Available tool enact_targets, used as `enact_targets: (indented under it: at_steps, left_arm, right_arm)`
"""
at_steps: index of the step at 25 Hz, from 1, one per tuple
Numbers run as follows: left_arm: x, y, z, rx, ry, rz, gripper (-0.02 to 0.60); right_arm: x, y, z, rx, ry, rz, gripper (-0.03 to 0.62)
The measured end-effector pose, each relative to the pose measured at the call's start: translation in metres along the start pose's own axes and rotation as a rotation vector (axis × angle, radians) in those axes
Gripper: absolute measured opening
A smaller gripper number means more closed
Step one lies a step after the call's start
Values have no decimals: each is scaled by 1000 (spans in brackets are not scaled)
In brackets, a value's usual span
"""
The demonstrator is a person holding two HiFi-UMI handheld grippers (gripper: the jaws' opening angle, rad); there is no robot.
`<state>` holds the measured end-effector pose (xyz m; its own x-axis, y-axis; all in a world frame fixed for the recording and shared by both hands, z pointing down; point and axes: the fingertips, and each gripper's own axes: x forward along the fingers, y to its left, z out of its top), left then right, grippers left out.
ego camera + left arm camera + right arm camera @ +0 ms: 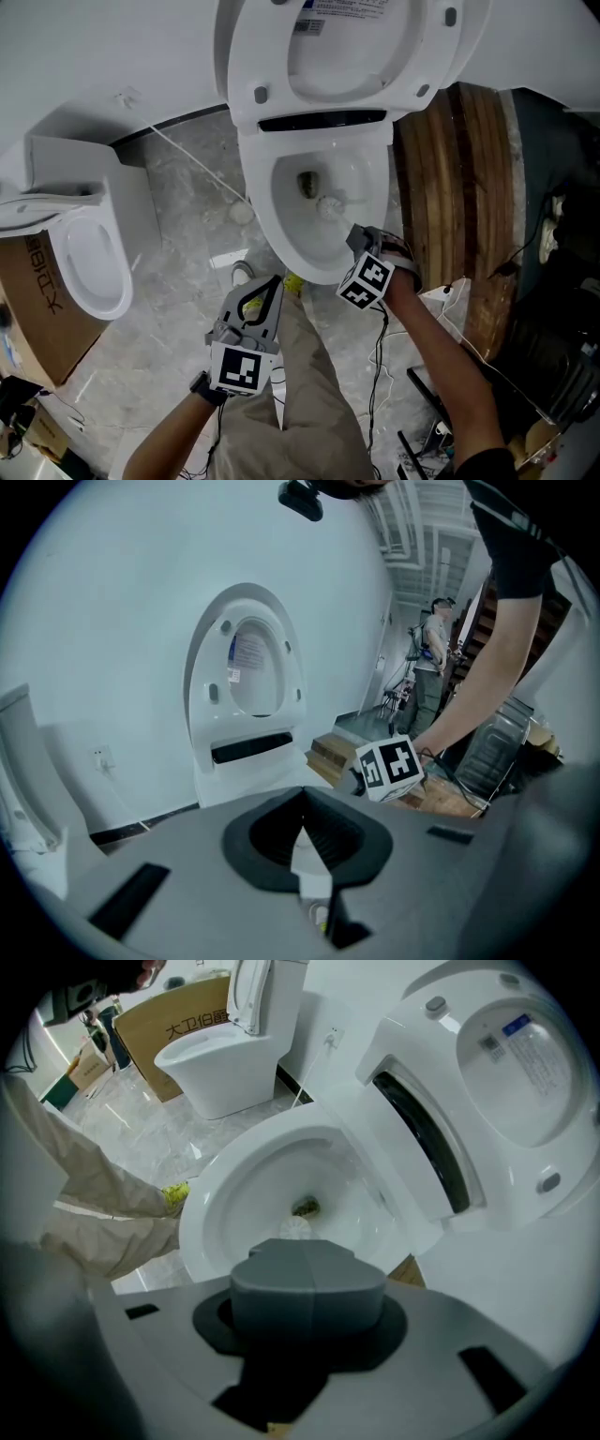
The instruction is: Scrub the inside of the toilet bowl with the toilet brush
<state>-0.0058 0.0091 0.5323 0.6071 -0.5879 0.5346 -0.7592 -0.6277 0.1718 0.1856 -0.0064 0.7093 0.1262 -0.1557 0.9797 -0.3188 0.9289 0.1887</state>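
The white toilet bowl (281,234) stands with seat and lid (347,47) raised. The white head of the toilet brush (328,204) rests inside the bowl near the drain. My right gripper (359,239) hovers over the bowl's front right rim, shut on the brush handle. In the right gripper view the brush head (294,1229) peeks out beyond the closed jaws of the right gripper (307,1260), inside the bowl (234,1185); the handle is hidden. My left gripper (265,286) hangs in front of the bowl, shut and empty. The left gripper (302,803) faces the raised lid (248,658).
A second toilet (89,258) and a cardboard box (33,300) stand at left. Wooden planks (459,187) lie right of the bowl. Cables (380,375) trail on the marble floor. The person's trouser leg (314,403) is below. Another person (436,658) stands far back.
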Motion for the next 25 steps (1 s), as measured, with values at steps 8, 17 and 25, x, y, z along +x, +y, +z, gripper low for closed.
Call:
enact_targets:
  at_steps: [8, 17, 25]
  left_arm:
    - [-2, -1, -7, -26, 9, -2, 9]
    - [-3, 0, -6, -12, 4, -1, 9]
    - [0, -2, -10, -23, 4, -1, 10]
  right_arm:
    - [-4, 28, 13, 54, -17, 62, 152]
    - [-9, 49, 43, 282, -57, 165, 154]
    - [-14, 45, 67, 365, -104, 157, 155]
